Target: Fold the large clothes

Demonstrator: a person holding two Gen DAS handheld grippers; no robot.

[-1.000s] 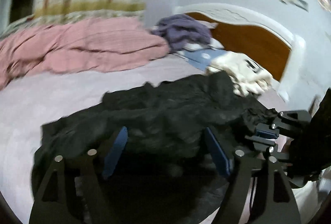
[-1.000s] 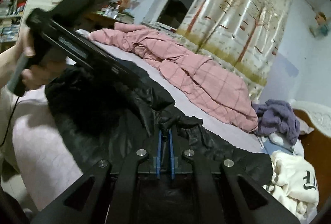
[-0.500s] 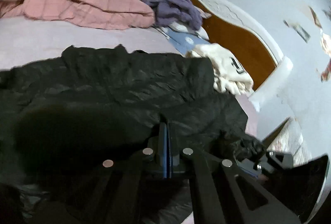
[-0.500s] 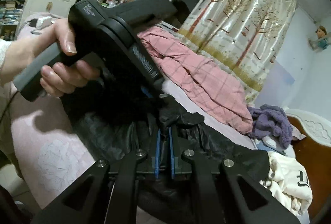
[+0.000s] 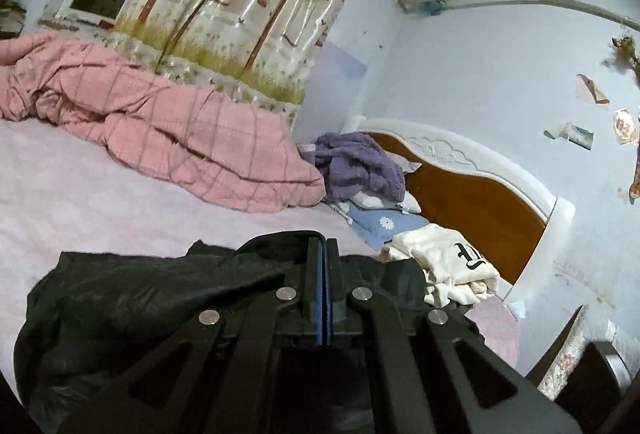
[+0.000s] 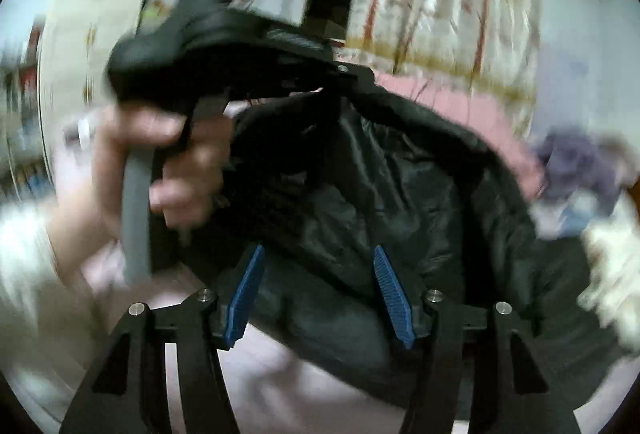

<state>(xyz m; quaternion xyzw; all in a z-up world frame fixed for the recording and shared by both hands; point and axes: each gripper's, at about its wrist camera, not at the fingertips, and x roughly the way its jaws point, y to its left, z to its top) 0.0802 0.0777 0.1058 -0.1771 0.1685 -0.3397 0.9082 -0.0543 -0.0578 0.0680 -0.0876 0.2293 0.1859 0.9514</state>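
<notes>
Left wrist view, black jacket (image 5: 132, 298) lying crosswise

The left gripper (image 5: 324, 246), wide before, now pinches the black jacket (image 5: 140, 298); the right gripper (image 6: 318, 266) is opening, lower centre.

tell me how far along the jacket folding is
Early, by the look of it. Done: nothing shows a finished fold; the black jacket lies crumpled on the bed. In hand: the left tool is shut on a jacket edge, while the right tool is opening, pads clear of the fabric. Left: flattening and every fold.
</notes>
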